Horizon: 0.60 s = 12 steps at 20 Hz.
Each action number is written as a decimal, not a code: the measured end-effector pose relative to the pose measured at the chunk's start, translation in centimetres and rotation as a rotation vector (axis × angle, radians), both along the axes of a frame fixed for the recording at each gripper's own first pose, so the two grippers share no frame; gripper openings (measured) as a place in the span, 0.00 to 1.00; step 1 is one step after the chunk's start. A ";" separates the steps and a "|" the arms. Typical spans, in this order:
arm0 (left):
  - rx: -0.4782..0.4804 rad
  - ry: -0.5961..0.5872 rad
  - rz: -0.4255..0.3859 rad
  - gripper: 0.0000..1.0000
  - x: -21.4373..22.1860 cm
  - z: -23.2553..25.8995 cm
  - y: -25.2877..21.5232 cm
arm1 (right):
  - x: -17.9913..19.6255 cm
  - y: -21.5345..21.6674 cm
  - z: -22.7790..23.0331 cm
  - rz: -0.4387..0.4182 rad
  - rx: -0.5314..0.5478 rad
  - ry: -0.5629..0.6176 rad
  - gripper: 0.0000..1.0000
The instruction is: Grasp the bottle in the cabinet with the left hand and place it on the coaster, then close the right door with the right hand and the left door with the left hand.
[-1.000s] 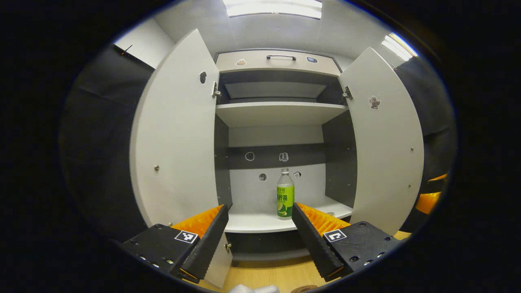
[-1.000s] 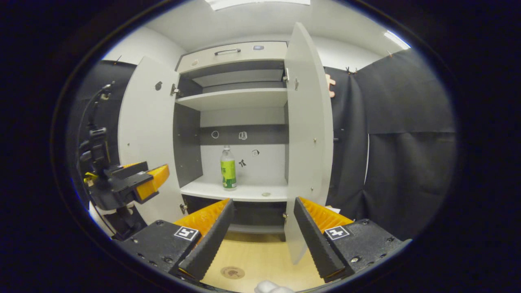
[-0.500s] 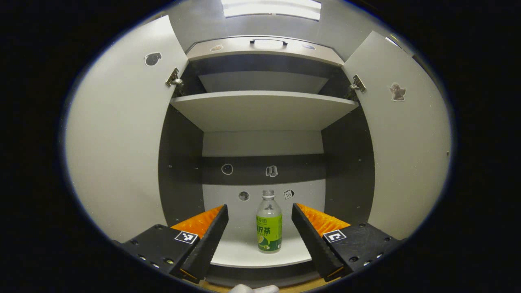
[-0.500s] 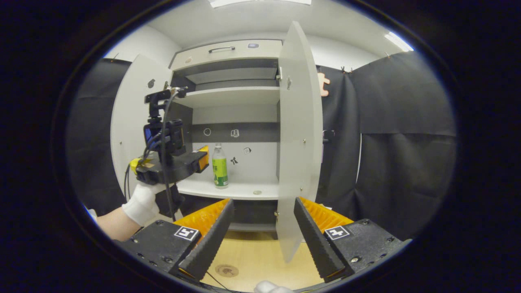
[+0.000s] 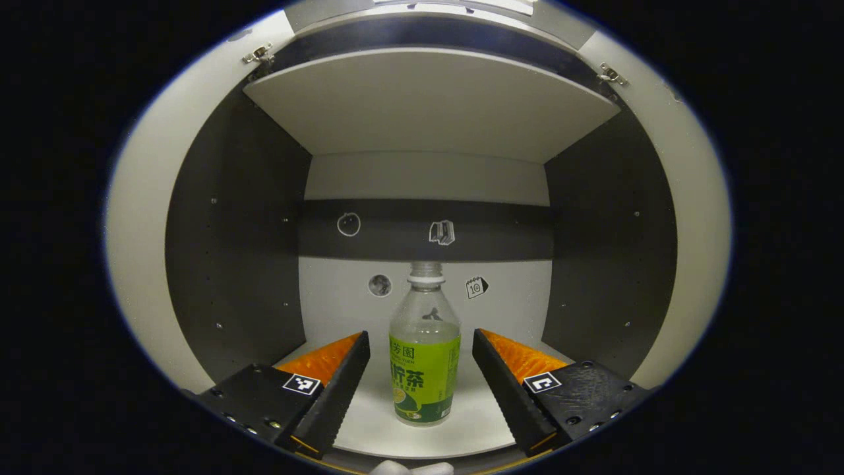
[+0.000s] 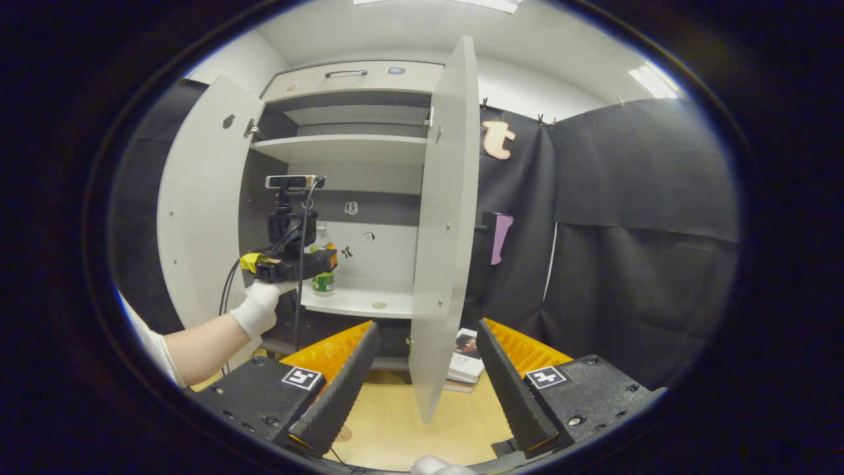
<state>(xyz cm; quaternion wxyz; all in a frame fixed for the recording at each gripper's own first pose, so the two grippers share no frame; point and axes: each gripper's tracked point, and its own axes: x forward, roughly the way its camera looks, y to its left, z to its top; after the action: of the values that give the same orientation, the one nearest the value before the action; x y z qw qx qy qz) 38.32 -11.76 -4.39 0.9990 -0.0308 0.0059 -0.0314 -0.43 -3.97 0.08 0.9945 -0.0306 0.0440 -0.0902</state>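
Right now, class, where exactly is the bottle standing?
In the left gripper view the bottle stands upright on the cabinet's lower shelf, between the open left gripper fingers, untouched.

**Clearance inside and in front of the cabinet**

The left gripper [image 5: 421, 389] sits inside the lower compartment, jaws spread, with the bottle [image 5: 424, 363] upright between the fingers and a gap on each side. The dark side walls [image 5: 231, 251] stand well apart from both fingers. The shelf above [image 5: 428, 99] leaves open headroom over the cap. Shelf floor [image 5: 475, 422] around the bottle's base is bare.

In the right gripper view, the right door [image 6: 445, 218] stands edge-on directly ahead of the right gripper [image 6: 422, 389], jaws spread. Books [image 6: 465, 359] lie on the floor beside the door's lower corner. The left door [image 6: 198, 211] is swung wide, leaving the opening free.
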 end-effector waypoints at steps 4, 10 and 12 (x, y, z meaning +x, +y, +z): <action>0.030 0.031 0.000 0.95 1.9 -1.5 -0.9 | -0.6 -0.7 -0.9 -0.012 -0.004 0.031 0.97; 0.038 0.045 -0.022 0.77 2.0 -1.6 -1.1 | -1.2 -1.1 -0.7 -0.018 0.008 0.024 0.98; 0.029 0.018 -0.047 0.76 -0.2 -0.4 -1.1 | -1.3 -1.1 -0.7 -0.016 0.008 0.018 0.98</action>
<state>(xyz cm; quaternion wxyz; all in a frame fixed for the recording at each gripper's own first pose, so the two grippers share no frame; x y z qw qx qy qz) 38.16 -12.89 -4.74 0.9983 -0.0162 0.0161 -0.0545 -1.74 -5.12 -0.59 0.9934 -0.0269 0.0534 -0.0977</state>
